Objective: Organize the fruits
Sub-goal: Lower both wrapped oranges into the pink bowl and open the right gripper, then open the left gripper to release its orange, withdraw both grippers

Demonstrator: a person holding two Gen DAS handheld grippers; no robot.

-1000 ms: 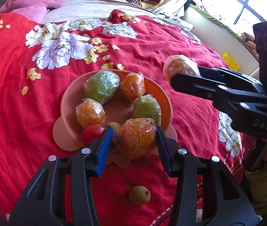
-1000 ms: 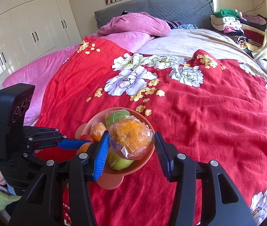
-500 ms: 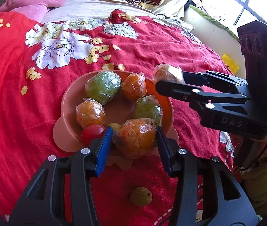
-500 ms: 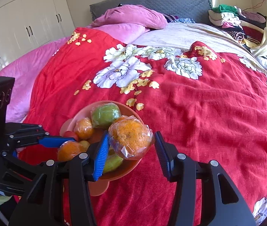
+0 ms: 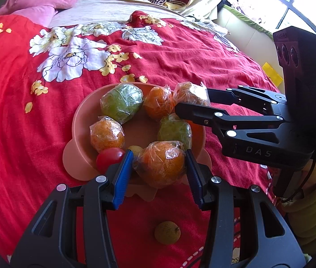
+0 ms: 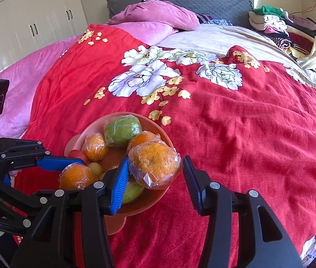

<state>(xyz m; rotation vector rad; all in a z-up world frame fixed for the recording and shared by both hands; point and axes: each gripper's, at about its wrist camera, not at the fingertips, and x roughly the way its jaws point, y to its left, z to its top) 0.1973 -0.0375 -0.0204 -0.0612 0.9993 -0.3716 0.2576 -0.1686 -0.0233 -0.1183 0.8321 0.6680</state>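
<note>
Wrapped oranges fill both grippers above a salmon-pink bowl (image 5: 77, 120) on a red floral bedspread (image 5: 180, 53). The left gripper (image 5: 159, 167) is clamped on one orange (image 5: 162, 163) at the bowl's near rim, apparently ready to set it among the fruit beyond its fingertips. The right gripper (image 6: 154, 174) holds a second wrapped orange (image 6: 154, 164) between its pads, though a gap shows at the right pad, suggesting release is near. A small brownish fruit (image 5: 167, 232) lies on the cloth below the left fingers, outside the bowl, likely next for collection.
</note>
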